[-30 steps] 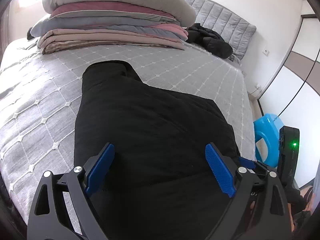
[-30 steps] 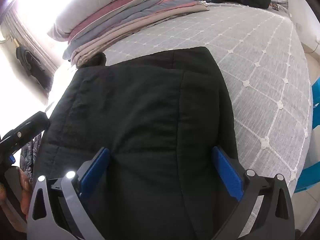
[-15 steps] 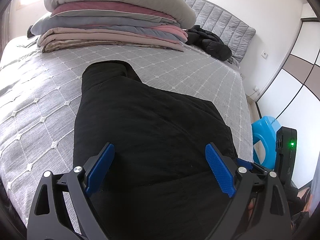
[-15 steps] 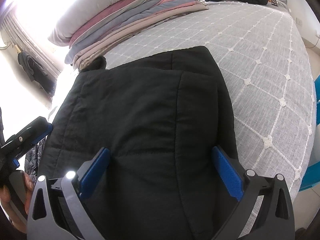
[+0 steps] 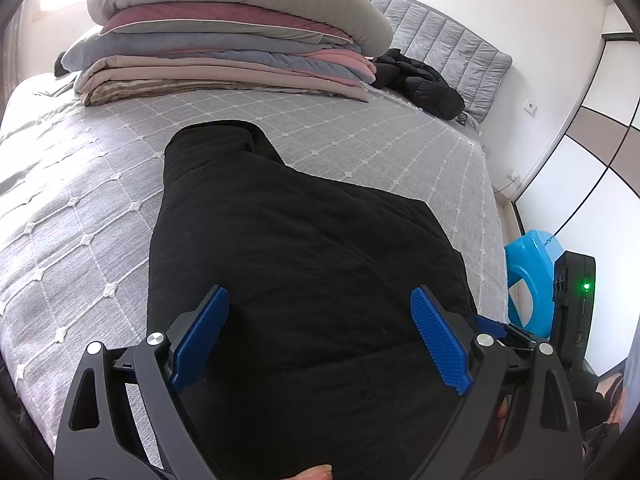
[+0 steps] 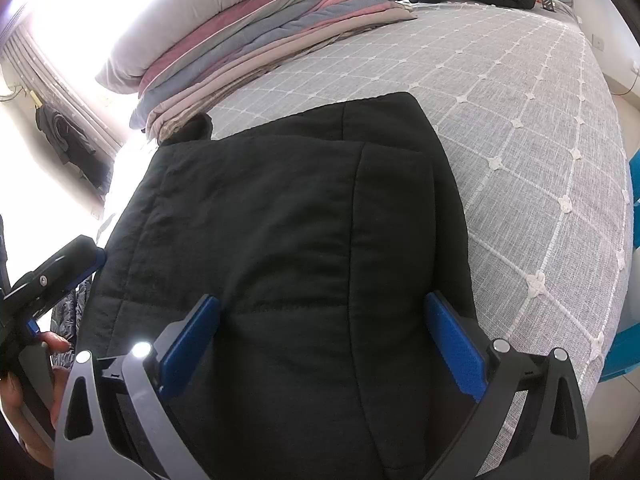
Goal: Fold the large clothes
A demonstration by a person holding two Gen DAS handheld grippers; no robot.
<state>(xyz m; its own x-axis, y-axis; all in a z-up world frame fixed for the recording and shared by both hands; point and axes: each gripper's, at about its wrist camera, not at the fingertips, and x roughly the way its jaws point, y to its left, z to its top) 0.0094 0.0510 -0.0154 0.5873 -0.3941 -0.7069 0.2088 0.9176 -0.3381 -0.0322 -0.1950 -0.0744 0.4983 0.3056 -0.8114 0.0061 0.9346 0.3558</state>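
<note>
Through your left wrist camera, little has changed over the last second: the view has drawn back and risen a touch, so more of the bed (image 5: 360, 152) shows beyond the black quilted garment (image 5: 304, 264), and the garment itself has not moved. I read that as a pause between folds, not a fold in progress. Your left hand-held gripper (image 5: 320, 332) hovers with its blue pads (image 5: 200, 332) spread wide and nothing between them, the garment lying straight ahead of and beneath it, with one narrower part reaching away from you. Far ahead sits a stack of folded bedding (image 5: 224, 56), with a dark puffer jacket (image 5: 420, 80) to its right. Off to the right, past the bed's edge, you can see the body of the other hand-held gripper with a green light, beside a blue plastic object (image 5: 532, 280).

Through your right wrist camera, the same small retreat shows: the garment's far edge sits slightly lower in view, and its layers lie as they did. Your right hand-held gripper (image 6: 320, 344) is likewise spread wide and empty, poised over the near end of the garment (image 6: 288, 240), which already lies doubled on the bed (image 6: 520, 100). At the left edge, your hand (image 6: 52, 344) holds the left one level beside it. The next grasp probably belongs at the near hem.
</note>
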